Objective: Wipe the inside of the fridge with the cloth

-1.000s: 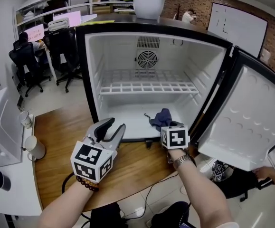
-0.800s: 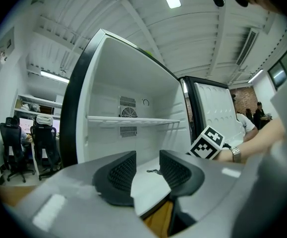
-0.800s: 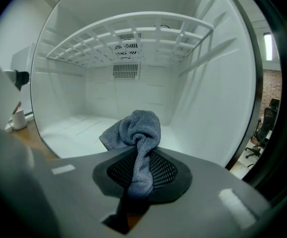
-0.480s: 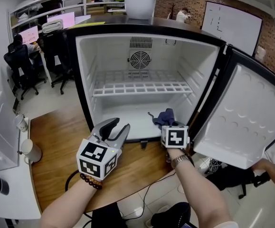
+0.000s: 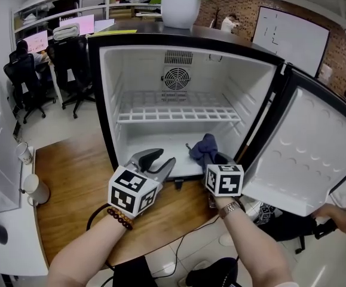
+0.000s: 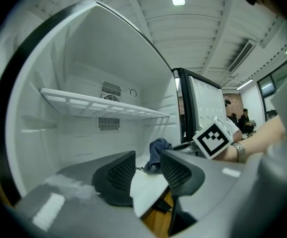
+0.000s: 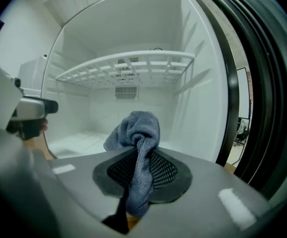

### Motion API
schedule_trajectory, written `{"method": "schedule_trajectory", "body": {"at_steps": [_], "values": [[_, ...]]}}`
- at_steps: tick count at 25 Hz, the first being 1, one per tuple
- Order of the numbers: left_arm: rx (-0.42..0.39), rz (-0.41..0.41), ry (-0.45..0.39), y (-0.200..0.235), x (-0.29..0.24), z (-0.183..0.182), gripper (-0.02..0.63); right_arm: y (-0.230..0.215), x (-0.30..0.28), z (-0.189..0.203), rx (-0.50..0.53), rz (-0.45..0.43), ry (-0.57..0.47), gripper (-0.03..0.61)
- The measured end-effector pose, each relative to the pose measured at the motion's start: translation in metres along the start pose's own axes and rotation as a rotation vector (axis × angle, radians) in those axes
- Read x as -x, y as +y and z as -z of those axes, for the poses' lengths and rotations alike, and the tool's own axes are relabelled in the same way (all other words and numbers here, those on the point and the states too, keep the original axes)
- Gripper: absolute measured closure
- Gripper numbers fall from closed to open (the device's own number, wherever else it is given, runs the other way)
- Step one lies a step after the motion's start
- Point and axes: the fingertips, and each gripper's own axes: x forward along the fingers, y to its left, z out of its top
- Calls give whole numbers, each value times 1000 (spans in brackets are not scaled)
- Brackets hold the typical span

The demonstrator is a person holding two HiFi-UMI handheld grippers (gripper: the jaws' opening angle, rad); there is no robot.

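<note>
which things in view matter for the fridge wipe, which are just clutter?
Job: fridge; blue cloth, clamped in right hand-held gripper; wire shelf.
Lying about: plant pot on fridge top; white mug on the side desk; whiteboard.

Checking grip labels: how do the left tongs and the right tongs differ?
The left tongs have jaws apart; the right tongs have them closed. The left tongs hold nothing; the right tongs pinch the bunched blue terry cloth. Both point into the open white fridge.

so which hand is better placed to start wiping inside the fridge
Right. The right claw is shut on the blue cloth, at the fridge's open front. The left claw, jaws just opening, holds nothing.
</note>
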Motion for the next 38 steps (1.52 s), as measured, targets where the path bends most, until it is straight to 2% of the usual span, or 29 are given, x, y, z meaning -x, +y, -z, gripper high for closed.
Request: {"method": "schedule_trajectory", "body": {"at_steps": [2, 7, 11, 20, 23, 26, 27, 29, 33, 38], "values": [[13, 58, 9, -5, -10, 2, 432, 9, 8, -9, 2, -54, -35, 518], [136, 240, 8, -16, -30, 4, 366, 36, 36, -29, 16, -232, -125, 518], [167, 375, -17, -26, -34, -2, 314, 55, 62, -43, 12, -384, -183, 518], [144, 610, -86, -55, -21, -17, 300, 83, 102, -55, 51, -624, -233, 518], [162, 681, -103, -66, -17, -22, 337, 86, 110, -56, 47, -678, -238, 517], [177, 745, -115, -79, -13, -28, 441, 85, 112, -58, 43, -694, -237, 518], [177, 757, -117, -83, -12, -29, 483, 84, 112, -58, 41, -692, -235, 518], [162, 753, -117, -85, -14, -30, 525, 79, 111, -57, 45, -672, -228, 517], [107, 675, -102, -78, -27, -25, 554, 70, 105, -53, 87, -561, -202, 502], [80, 515, -88, -62, -49, -24, 557, 49, 99, -47, 108, -398, -183, 476]]}}
